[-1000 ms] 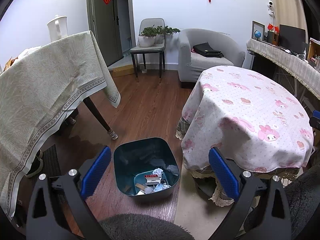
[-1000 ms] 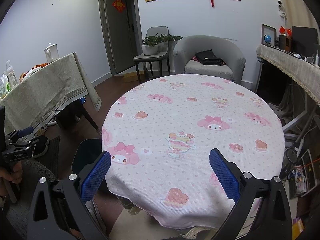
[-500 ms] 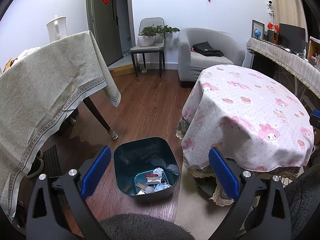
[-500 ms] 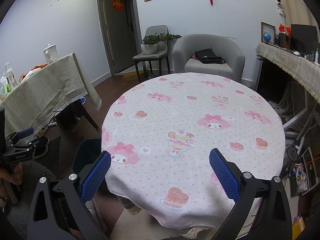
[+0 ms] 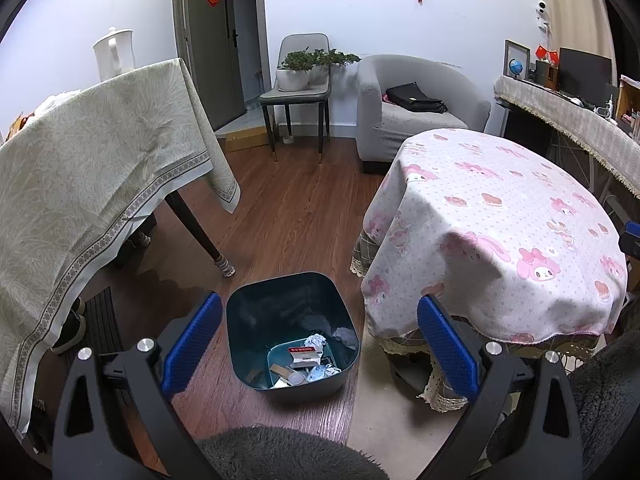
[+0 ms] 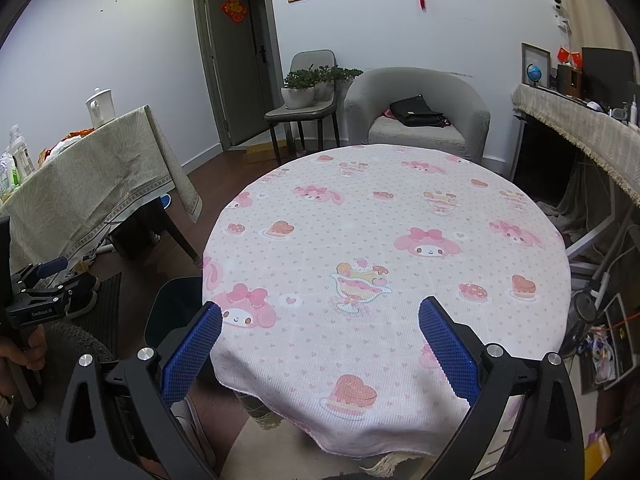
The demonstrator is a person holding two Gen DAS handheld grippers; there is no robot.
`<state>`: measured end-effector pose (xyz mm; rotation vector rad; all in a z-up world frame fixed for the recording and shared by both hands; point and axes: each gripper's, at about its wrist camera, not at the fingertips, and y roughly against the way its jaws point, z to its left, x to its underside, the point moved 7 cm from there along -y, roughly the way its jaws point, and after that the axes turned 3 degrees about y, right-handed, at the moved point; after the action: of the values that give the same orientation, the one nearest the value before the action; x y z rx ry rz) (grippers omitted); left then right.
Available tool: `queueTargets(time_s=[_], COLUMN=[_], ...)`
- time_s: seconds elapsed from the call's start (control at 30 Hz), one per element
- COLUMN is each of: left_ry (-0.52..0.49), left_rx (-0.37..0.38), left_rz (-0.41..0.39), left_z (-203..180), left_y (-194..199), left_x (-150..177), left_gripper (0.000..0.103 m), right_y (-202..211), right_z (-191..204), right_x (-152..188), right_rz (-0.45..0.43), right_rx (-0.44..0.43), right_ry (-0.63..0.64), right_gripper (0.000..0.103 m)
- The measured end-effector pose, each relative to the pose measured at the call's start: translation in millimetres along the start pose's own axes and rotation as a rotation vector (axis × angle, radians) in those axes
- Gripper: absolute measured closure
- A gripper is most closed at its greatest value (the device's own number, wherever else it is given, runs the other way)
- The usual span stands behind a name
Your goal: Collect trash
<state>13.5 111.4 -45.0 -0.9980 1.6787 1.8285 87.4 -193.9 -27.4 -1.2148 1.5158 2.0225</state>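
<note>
Left wrist view: left hand-held gripper [image 5: 318, 334] hangs wide open above the bin [image 5: 256, 312] holding trash [image 5: 306, 362]; right hand-held gripper [image 6: 320, 338] gapes empty over the worktop [image 6: 380, 248].

Teal bin [image 5: 256, 320] upright on floor, holding trash [image 5: 308, 364]

Round table [image 6: 384, 240] under pink cartoon cloth; grey armchair [image 6: 418, 120] behind it, black bag [image 6: 416, 111] on seat; potted plants [image 6: 300, 86] on chair [image 6: 304, 110].
</note>
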Motion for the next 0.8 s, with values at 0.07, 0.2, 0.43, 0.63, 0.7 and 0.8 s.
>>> queueTargets(time_s=[0.07,0.2,0.43,0.63,0.7,0.8], left_ry=[0.000,-0.001,-0.002,0.000,0.000,-0.001], left_rx=[0.001,0.001,0.001,0.001,0.002,0.003], left_rz=[0.001,0.001,0.001,0.002,0.003,0.003], left_z=[-0.5,-0.6,-0.6,-1.2,-0.7,-0.4], left_y=[0.2,0.0,0.0,-0.2,-0.5,-0.7], left_x=[0.1,0.1,0.1,0.3,0.9,1.1], left_gripper=[0.003,0.003,0.003,0.003,0.003,0.003], right_y=[-0.1,-0.3,-0.3,-0.3,-0.4,-0.4], right_z=[0.1,0.6,0.2,0.3,0.5,0.7], right_x=[0.0,-0.2,-0.1,-0.1,-0.3,-0.3], right_rz=[0.000,0.000,0.001,0.001,0.001,0.002], right_rx=[0.000,0.000,0.000,0.001,0.000,0.001], right_ry=[0.000,0.000,0.000,0.000,0.001,0.000], right_gripper=[0.003,0.003,0.003,0.003,0.003,0.003])
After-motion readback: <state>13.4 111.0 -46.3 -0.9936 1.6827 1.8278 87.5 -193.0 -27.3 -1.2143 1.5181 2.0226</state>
